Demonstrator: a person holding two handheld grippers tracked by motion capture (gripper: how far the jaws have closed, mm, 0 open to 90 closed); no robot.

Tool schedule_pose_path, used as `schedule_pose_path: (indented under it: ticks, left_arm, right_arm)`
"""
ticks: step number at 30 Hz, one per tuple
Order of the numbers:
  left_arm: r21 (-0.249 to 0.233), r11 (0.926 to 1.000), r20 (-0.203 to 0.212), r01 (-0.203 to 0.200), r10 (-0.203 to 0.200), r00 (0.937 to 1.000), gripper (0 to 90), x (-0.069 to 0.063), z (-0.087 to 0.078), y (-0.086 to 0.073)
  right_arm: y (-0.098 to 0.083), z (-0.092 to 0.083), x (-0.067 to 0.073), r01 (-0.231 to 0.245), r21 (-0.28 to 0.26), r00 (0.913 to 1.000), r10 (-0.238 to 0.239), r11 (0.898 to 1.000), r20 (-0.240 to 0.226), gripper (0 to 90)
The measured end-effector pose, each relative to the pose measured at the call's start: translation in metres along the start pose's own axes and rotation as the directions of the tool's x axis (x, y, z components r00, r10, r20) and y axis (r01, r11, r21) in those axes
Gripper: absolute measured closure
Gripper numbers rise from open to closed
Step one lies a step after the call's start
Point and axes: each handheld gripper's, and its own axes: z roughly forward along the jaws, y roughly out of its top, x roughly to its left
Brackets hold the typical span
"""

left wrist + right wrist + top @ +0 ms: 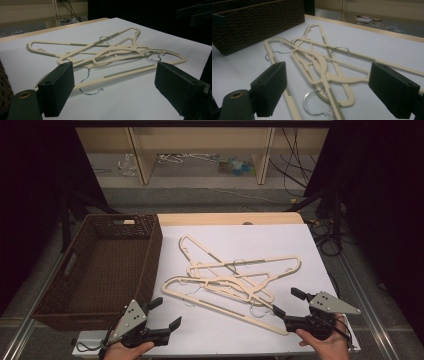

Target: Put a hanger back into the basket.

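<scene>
Cream plastic hangers with thin wire hooks [235, 277] lie tangled on the counter [320, 265] ahead of and between my left gripper [168, 313] and right gripper [285, 301], both gaping empty. Left gripper view: light, stiff, probably slick; I'd pinch the near hanger's flat bar [120, 74]. Right gripper view: hooks [313, 105] may snag.

A white-topped table [300, 245] fills the frame's centre, bearing tangled cream hangers [235, 275] mid-frame and 1 brown wicker basket [100, 265] at left.
</scene>
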Motion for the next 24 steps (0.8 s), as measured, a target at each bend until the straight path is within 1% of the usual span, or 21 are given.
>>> schedule_pose_path:
  ticks: [1, 3, 4, 5, 6, 7, 9, 10, 11, 12, 14, 15, 16, 17, 18, 19, 20, 21, 22, 23, 24]
  left_arm:
    - [0.007, 0.9996, 0.0, -0.029, 0.029, 0.9996, 15.9, 0.001, 0.0, 0.001]
    - [0.01, 0.9995, 0.002, -0.028, 0.028, 0.9996, 15.9, 0.001, 0.0, 0.001]
    - [0.011, 0.9995, 0.001, -0.029, 0.029, 0.9996, 15.9, 0.001, 0.0, 0.001]
    - [0.011, 0.9995, 0.0, -0.028, 0.028, 0.9996, 15.9, 0.001, 0.0, 0.001]
    - [0.011, 0.9995, -0.001, -0.03, 0.03, 0.9995, 16.0, 0.001, -0.001, 0.001]
    - [0.011, 0.9995, -0.001, -0.03, 0.03, 0.9996, 15.9, 0.001, -0.001, 0.001]
    - [0.013, 0.9995, -0.001, -0.03, 0.03, 0.9996, 15.9, 0.001, 0.0, 0.001]
    - [0.017, 0.9994, -0.001, -0.031, 0.031, 0.9995, 15.9, 0.001, 0.0, 0.001]
    - [0.018, 0.9994, -0.001, -0.031, 0.031, 0.9995, 15.9, 0.001, 0.0, 0.0]
    - [0.017, 0.9994, 0.0, -0.029, 0.029, 0.9996, 15.9, 0.001, 0.0, 0.0]
    - [0.018, 0.9993, 0.005, -0.033, 0.033, 0.9994, 15.9, 0.001, 0.0, 0.0]
    - [0.018, 0.9998, 0.003, -0.01, 0.01, 0.9999, 15.9, -0.001, 0.001, 0.0]
    - [0.018, 0.9997, 0.005, -0.017, 0.016, 0.9999, 15.9, -0.001, 0.001, 0.0]
    - [0.019, 0.9994, 0.006, -0.028, 0.027, 0.9996, 15.9, 0.0, 0.001, 0.0]
    - [0.012, 0.9994, 0.013, -0.032, 0.032, 0.9994, 15.9, 0.001, 0.001, 0.0]
    - [0.011, 0.9997, 0.012, -0.021, 0.021, 0.9997, 15.9, 0.0, 0.002, 0.0]
    - [0.019, 0.9993, 0.007, -0.031, 0.031, 0.9995, 15.9, 0.0, 0.001, 0.0]
    - [0.019, 0.9993, 0.011, -0.033, 0.033, 0.9994, 15.9, 0.0, 0.001, 0.0]
    - [0.023, 0.9996, 0.004, -0.014, 0.014, 0.9999, 15.9, -0.001, 0.001, -0.001]
    - [0.023, 0.9996, 0.006, -0.018, 0.018, 0.9998, 15.9, -0.001, 0.001, -0.001]
    - [0.023, 0.9996, 0.005, -0.014, 0.014, 0.9999, 15.9, -0.002, 0.001, -0.001]
  right_arm:
    - [0.0, 0.0, 0.001, -0.001, 0.008, 1.0, 0.001, 1.0, 0.003, 16.1]
    - [0.0, 0.001, 0.001, -0.008, 0.022, 0.9997, 0.008, 1.0, -0.022, 16.3]
    - [-0.001, 0.001, 0.002, -0.009, 0.037, 0.9996, 0.01, 0.999, -0.027, 16.6]
    - [-0.001, 0.001, 0.001, -0.004, 0.042, 0.9998, 0.005, 0.999, -0.021, 16.9]
    - [-0.001, 0.001, 0.001, -0.006, 0.048, 0.9994, 0.008, 0.999, -0.034, 17.2]
    - [-0.001, 0.002, 0.001, -0.002, 0.047, 0.9996, 0.004, 0.999, -0.029, 17.7]
    - [-0.001, 0.003, 0.0, -0.005, 0.066, 0.9991, 0.008, 0.998, -0.041, 19.0]
    - [-0.002, 0.004, -0.001, 0.004, 0.066, 0.9989, -0.001, 0.998, -0.046, 19.9]
    - [-0.002, 0.006, -0.001, 0.005, 0.07, 0.9988, -0.001, 0.998, -0.05, 21.3]
    - [-0.002, 0.006, -0.003, 0.015, 0.098, 0.9985, -0.01, 0.995, -0.054, 23.1]
    - [-0.002, 0.009, -0.006, 0.023, 0.125, 0.9969, -0.014, 0.992, -0.077, 27.5]
    - [-0.001, 0.011, -0.009, 0.032, 0.131, 0.9967, -0.022, 0.991, -0.079, 28.4]
    - [0.0, 0.013, -0.012, 0.033, 0.148, 0.9971, -0.022, 0.988, -0.073, 30.3]
    - [0.0, 0.017, -0.014, 0.029, 0.156, 0.996, -0.015, 0.987, -0.088, 33.3]
    - [0.001, 0.019, -0.016, 0.035, 0.181, 0.9956, -0.019, 0.983, -0.092, 34.9]
    - [0.0, 0.023, -0.019, 0.034, 0.193, 0.994, -0.013, 0.981, -0.109, 35.7]
    - [0.001, 0.027, -0.022, 0.041, 0.221, 0.9931, -0.016, 0.974, -0.116, 37.4]
    - [0.001, 0.031, -0.024, 0.042, 0.243, 0.9927, -0.013, 0.969, -0.12, 40.7]
    - [0.001, 0.036, -0.027, 0.035, 0.263, 0.9917, -0.001, 0.964, -0.129, 41.9]
    - [0.002, 0.042, -0.03, 0.021, 0.286, 0.989, 0.022, 0.958, -0.146, 42.6]
    - [0.002, 0.048, -0.032, 0.015, 0.314, 0.988, 0.034, 0.949, -0.151, 44.1]
